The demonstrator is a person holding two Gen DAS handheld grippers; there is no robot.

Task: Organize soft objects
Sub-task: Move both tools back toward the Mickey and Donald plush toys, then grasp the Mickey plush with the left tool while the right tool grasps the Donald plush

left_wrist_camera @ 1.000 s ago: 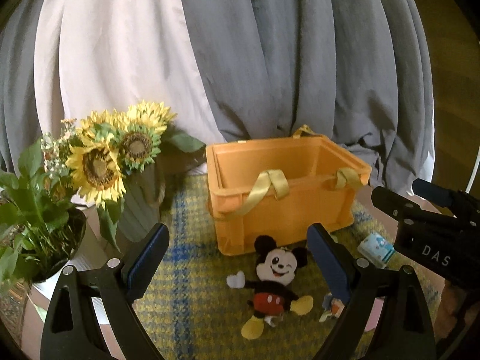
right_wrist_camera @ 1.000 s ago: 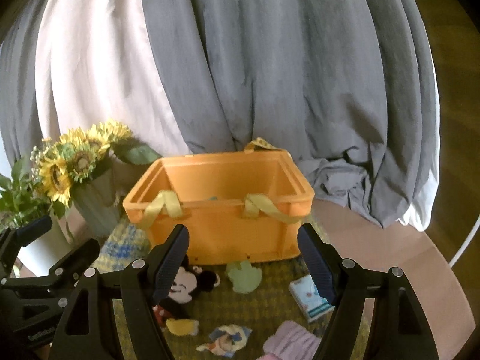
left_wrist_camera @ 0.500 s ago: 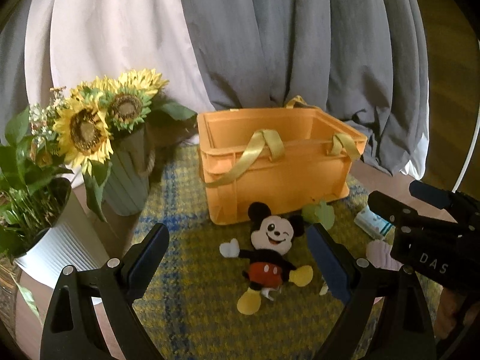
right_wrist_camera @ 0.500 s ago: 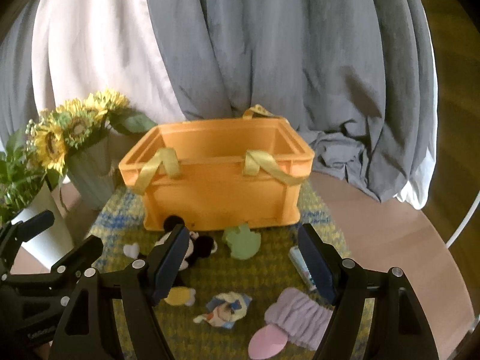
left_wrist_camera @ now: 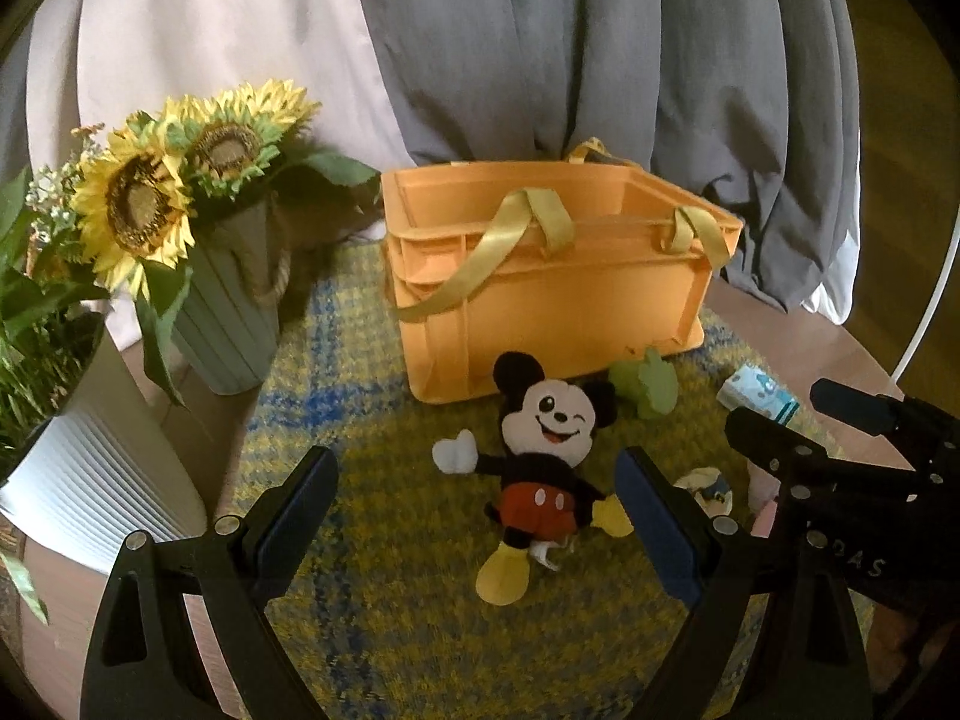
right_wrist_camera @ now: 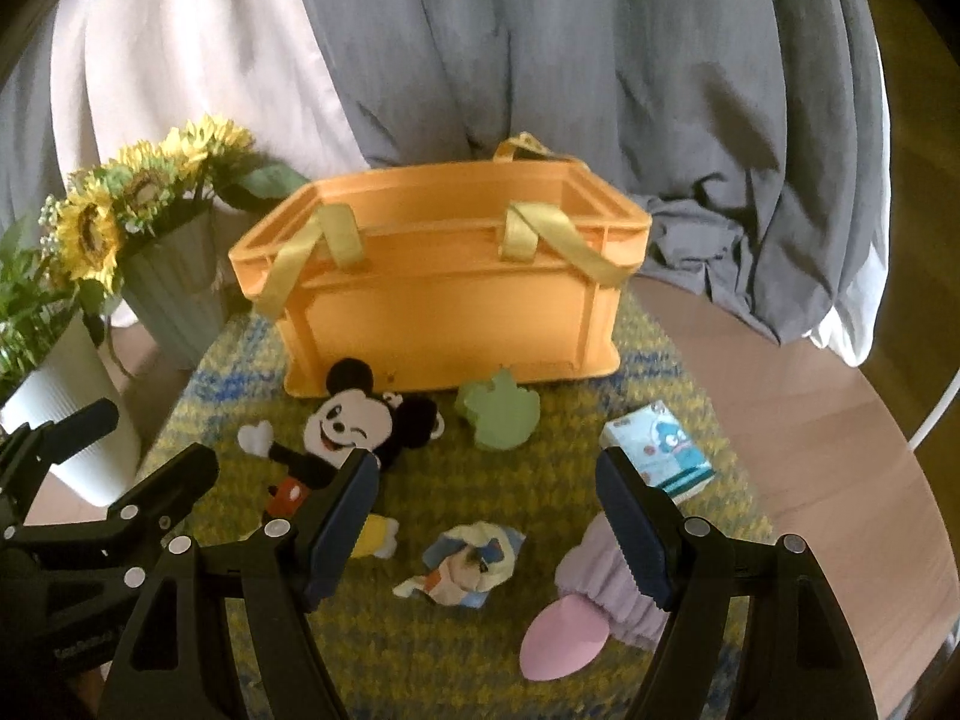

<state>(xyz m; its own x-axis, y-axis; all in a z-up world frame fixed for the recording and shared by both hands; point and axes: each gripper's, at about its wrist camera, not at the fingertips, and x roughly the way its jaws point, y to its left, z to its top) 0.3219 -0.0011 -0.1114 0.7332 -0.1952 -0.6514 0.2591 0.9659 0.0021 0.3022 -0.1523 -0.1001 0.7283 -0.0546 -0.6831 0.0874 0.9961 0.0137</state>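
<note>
Both grippers, left [left_wrist_camera: 474, 516] and right [right_wrist_camera: 486, 516], hover with jaws wide and empty over toys scattered before the orange basket [right_wrist_camera: 444, 300], likely their destination.

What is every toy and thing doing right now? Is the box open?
Orange box: open on top, upright, handles drooping.
Mouse plush: lying face up on the mat, not held.
Green plush: lying by the box.
Crumpled cloth: lying on the mat.
Left tongs: open, empty.
Right tongs: open, empty.
Sunflower vase: upright.
</note>
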